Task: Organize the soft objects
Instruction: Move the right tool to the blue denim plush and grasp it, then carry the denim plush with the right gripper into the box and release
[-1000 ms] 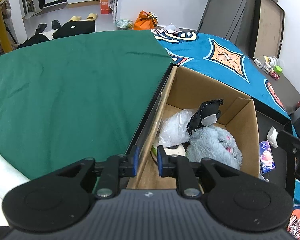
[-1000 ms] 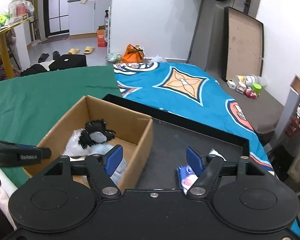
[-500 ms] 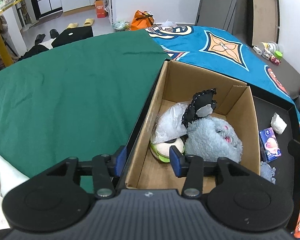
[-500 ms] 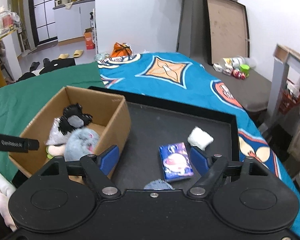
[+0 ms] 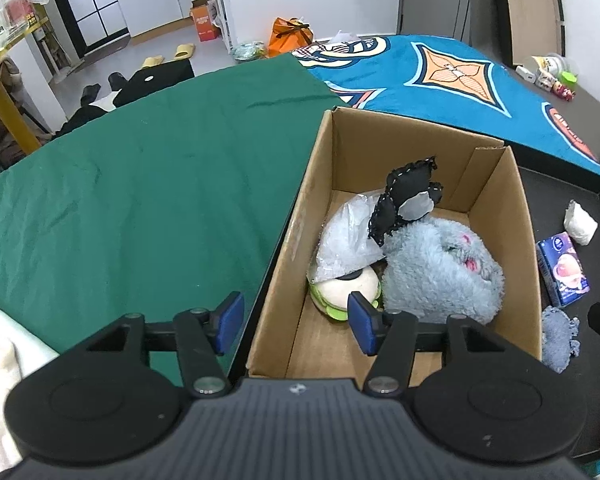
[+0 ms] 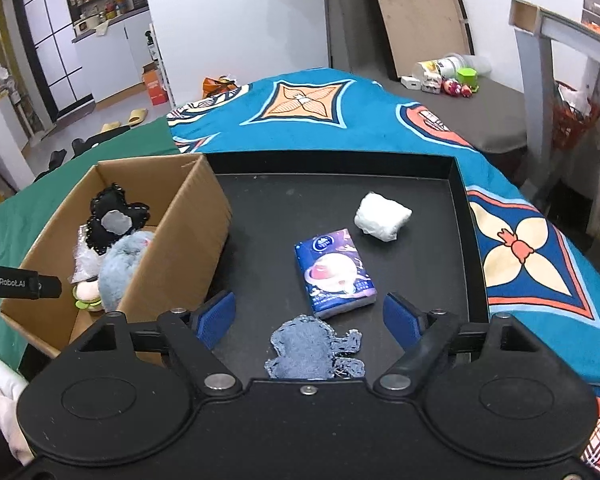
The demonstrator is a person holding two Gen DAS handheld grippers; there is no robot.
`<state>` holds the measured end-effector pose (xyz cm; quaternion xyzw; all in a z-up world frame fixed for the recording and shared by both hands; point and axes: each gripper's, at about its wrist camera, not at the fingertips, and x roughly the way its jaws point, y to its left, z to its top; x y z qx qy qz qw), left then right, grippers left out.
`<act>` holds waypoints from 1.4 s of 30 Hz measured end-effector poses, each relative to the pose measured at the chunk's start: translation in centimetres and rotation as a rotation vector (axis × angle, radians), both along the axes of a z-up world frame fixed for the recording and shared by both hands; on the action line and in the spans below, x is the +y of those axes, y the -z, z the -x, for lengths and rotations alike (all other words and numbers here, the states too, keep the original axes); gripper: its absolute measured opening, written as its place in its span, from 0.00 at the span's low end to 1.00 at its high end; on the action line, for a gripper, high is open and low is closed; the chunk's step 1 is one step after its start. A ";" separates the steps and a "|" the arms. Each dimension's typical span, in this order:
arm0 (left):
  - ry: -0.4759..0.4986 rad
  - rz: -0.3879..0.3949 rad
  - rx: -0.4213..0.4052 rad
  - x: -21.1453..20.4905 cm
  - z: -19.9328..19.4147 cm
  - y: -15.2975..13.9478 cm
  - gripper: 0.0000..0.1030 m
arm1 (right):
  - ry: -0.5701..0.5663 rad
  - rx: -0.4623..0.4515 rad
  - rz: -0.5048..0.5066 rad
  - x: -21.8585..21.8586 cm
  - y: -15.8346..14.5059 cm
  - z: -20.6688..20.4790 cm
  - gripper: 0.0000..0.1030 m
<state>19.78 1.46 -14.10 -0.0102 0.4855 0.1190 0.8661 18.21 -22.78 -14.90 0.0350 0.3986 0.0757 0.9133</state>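
Left hand-held gripper has just been opening, empty, straddling the cardboard box wall; right hand-held gripper likewise, empty.

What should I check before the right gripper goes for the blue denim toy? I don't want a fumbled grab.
1. Right gripper empty, jaws just opened wider: ok.
2. Denim toy lies between the fingers, near edge hidden by the gripper body: cannot tell.
3. Tissue pack touching the toy's far edge: not ok.
4. Cardboard box has room left: ok.
5. Left gripper empty, straddling the box wall: ok.
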 end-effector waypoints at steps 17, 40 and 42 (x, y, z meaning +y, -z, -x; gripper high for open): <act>0.020 -0.044 0.015 -1.3 -0.5 0.4 0.54 | -0.031 0.140 0.012 1.1 4.0 -1.8 0.78; 0.011 -0.046 0.017 -0.1 0.6 0.0 0.55 | -0.043 0.124 0.068 0.8 2.2 -1.0 0.33; 0.010 -0.043 0.016 0.0 0.7 0.0 0.55 | -0.043 0.114 0.075 0.9 1.9 -0.9 0.33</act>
